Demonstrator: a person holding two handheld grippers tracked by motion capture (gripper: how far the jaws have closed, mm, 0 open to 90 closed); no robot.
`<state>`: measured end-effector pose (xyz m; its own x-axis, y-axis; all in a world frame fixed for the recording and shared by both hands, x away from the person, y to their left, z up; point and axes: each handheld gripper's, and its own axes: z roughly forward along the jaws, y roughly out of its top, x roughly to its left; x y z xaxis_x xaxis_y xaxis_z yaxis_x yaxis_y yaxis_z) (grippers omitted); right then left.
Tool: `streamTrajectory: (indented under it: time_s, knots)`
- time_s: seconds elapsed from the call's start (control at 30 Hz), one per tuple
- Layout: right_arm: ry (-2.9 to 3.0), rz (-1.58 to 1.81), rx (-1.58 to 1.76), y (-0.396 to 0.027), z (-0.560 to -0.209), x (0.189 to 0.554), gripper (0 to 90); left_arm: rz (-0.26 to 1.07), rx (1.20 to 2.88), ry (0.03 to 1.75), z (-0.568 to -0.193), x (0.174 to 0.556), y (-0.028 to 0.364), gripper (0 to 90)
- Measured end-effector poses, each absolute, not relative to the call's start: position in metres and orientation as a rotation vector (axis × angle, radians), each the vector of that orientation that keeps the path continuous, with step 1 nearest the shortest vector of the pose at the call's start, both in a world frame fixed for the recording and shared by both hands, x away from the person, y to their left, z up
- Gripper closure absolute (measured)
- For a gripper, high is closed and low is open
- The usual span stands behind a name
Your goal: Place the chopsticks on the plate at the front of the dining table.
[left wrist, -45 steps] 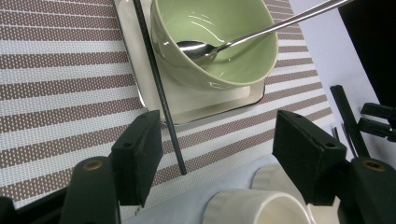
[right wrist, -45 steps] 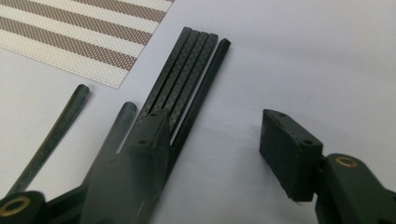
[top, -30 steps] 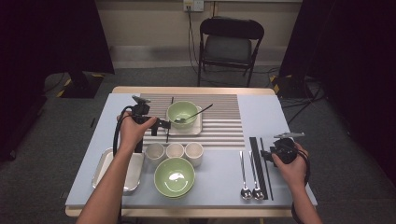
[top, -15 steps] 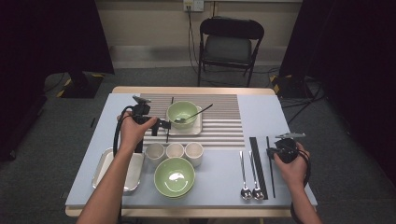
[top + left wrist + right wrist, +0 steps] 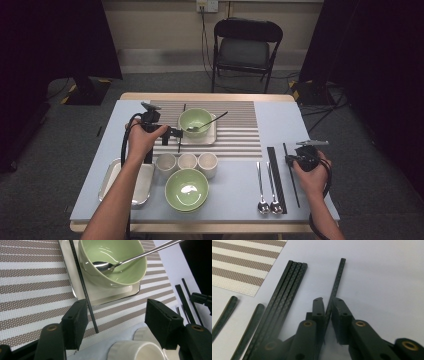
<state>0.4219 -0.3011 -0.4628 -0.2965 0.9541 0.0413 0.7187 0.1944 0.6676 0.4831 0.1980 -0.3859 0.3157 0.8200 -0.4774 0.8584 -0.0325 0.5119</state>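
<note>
High view: the right tool [image 5: 295,160] sits near the bench's [image 5: 300,120] right edge, over a lone black chopstick [image 5: 292,182]; its jaws are too small to read here. The left tool [image 5: 172,134] hovers at the striped mat [image 5: 240,135], beside the tray [image 5: 212,136] holding a green bowl [image 5: 195,121]. Dark curtains flank a folding chair [image 5: 245,50] behind.

Left gripper view: the jaws stand wide apart with nothing between the pads; another chopstick [image 5: 82,285] lies along the tray's rim, its far end cut off.

Right gripper view: the jaws have just been closing and pinch the lone chopstick [image 5: 335,287], well apart from the chopstick bundle [image 5: 284,287]; bare bench lies around.
</note>
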Motion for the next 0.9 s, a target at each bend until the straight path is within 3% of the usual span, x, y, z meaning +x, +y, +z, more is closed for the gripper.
streamTrajectory:
  time_s: [0.1,0.57,0.77,0.9]
  knots:
    - [2.098,0.834,1.568,-0.301,-0.462,0.42,73.6,-0.062,1.83,1.496,-0.384,0.483,0.198,34.7]
    - [2.051,0.786,1.593,-0.297,-0.463,0.407,73.3,-0.061,1.832,1.478,-0.381,0.48,0.194,35.0]
    - [2.049,0.728,1.612,-0.291,-0.461,0.407,83.5,-0.05,1.838,1.473,-0.379,0.479,0.197,35.4]
    - [2.027,0.711,1.658,-0.288,-0.46,0.407,84.6,-0.043,1.84,1.476,-0.378,0.478,0.198,35.7]
